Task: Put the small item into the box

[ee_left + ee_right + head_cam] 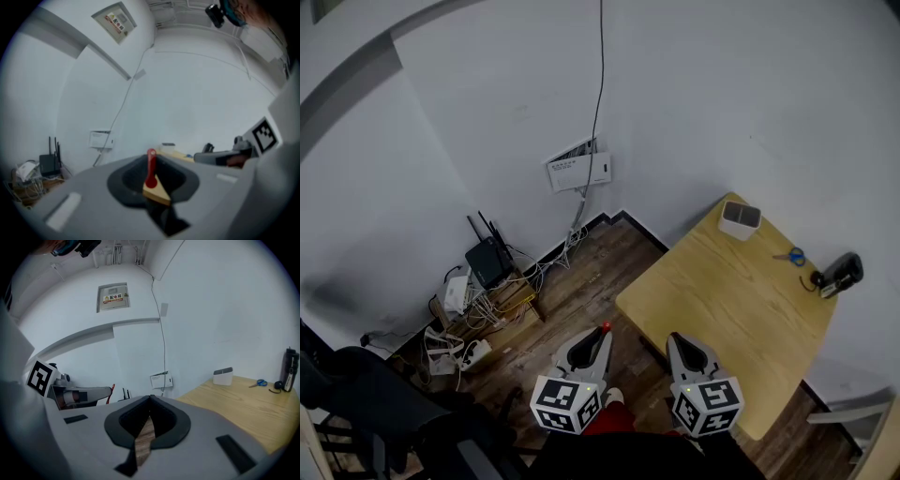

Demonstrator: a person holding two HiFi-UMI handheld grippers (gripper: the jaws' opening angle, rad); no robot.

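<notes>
Low in the head view, my left gripper [602, 334] is shut on a small slim red item [606, 328] that pokes out past its tips. It hangs over the wooden floor, left of the table. In the left gripper view the red item [151, 168] stands upright between the closed jaws of the left gripper [151, 155]. My right gripper [677, 339] is beside the table's near left edge, and the right gripper [150, 398] is shut with nothing in it. The white open box [739, 218] stands at the table's far corner, well ahead of both grippers; the box [223, 376] also shows in the right gripper view.
The light wooden table [722, 309] also carries blue scissors [790, 256] and a black device [839, 274] by the right wall. A router [488, 262] and tangled cables [464, 323] lie on the floor at the left. A wall box [578, 170] hangs behind.
</notes>
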